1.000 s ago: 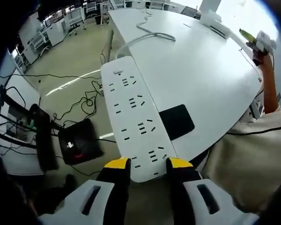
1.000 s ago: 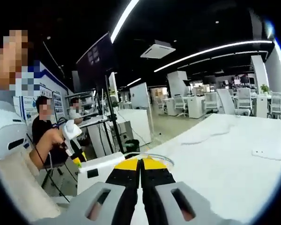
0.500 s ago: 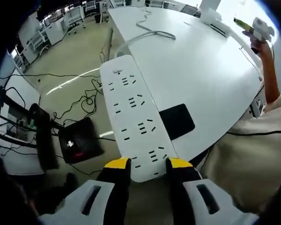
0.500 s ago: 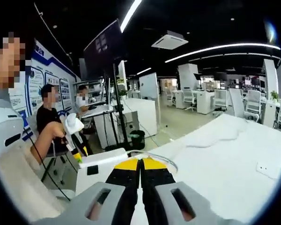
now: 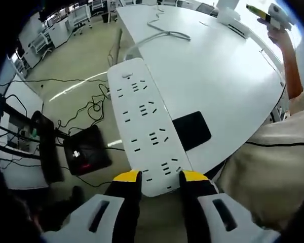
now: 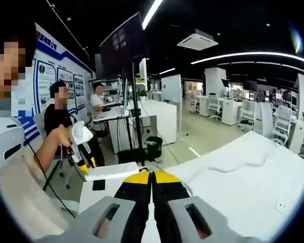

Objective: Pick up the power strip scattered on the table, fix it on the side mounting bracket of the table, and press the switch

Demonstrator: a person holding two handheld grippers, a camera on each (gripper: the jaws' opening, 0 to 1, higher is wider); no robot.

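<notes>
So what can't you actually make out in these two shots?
- Left gripper view: the near end of the power strip is hidden between and behind the left gripper.
- Left gripper view: any side mounting bracket lies under the table edge, behind the strip.
- Left gripper view: the strip's switch is too small to read as on or off.
- Right gripper view: the right gripper covers the table surface just ahead.

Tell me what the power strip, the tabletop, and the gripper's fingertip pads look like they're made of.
The power strip looks like moulded white plastic, matte to satin: uniform colour, rounded edges, crisp socket slots. The tabletop seems a white laminate or coated board, smooth with soft sheen; its core can't be told. The left gripper has yellow fingertips that look like rubbery or plastic caps over black fingers, though that is uncertain.
</notes>
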